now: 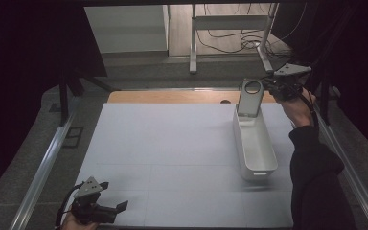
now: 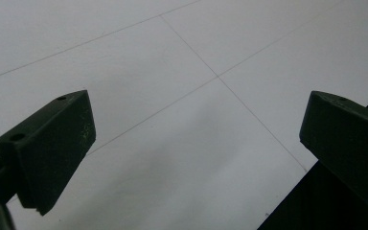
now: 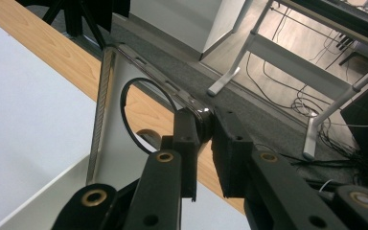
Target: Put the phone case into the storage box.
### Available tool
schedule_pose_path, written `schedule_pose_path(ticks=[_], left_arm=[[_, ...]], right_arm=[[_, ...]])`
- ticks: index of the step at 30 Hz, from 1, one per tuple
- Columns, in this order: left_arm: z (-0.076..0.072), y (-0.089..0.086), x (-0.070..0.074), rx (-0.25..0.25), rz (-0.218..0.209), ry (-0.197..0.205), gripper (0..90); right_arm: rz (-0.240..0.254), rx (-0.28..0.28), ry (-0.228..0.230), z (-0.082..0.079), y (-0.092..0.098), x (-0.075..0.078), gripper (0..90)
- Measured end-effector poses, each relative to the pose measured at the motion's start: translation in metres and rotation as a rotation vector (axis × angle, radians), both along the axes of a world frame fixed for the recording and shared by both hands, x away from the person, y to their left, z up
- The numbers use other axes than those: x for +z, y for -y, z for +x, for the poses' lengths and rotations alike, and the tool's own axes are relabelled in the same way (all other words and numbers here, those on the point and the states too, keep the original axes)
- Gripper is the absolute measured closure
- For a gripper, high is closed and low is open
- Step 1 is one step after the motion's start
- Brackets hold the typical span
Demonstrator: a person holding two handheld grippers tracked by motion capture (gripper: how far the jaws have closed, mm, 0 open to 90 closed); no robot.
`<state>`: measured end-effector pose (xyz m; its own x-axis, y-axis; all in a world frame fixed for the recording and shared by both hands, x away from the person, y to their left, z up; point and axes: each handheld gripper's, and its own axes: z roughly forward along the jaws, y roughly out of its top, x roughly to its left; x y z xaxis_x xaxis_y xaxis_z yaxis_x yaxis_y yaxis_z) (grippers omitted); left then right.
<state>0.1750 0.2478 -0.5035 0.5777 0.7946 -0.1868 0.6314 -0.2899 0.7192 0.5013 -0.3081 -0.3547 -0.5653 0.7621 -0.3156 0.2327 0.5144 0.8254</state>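
Pinching the top corner of the grey plate with a round hole [image 1: 250, 97], our right tongs [image 3: 206, 125] stand it upright in the white bin's [image 1: 256, 155] far end below them; our left tongs [image 2: 199, 139] rest spread, empty, well apart.

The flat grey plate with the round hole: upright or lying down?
Upright: the plate stands on end in the white bin, gripped at its top corner by the right gripper.

surface: wooden table [image 1: 172, 97] | cover: white sheet [image 1: 172, 158] | on it: white bin [image 1: 255, 148]
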Motion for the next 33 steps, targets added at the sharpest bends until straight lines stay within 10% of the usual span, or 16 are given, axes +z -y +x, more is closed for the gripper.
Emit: schedule_pose_path(ticks=[33], left_arm=[[0.001,0.000,0.000,0.004,0.001,-0.009,0.0]], right_arm=[[-0.016,0.010,0.025,0.006,0.000,-0.034,80.9]])
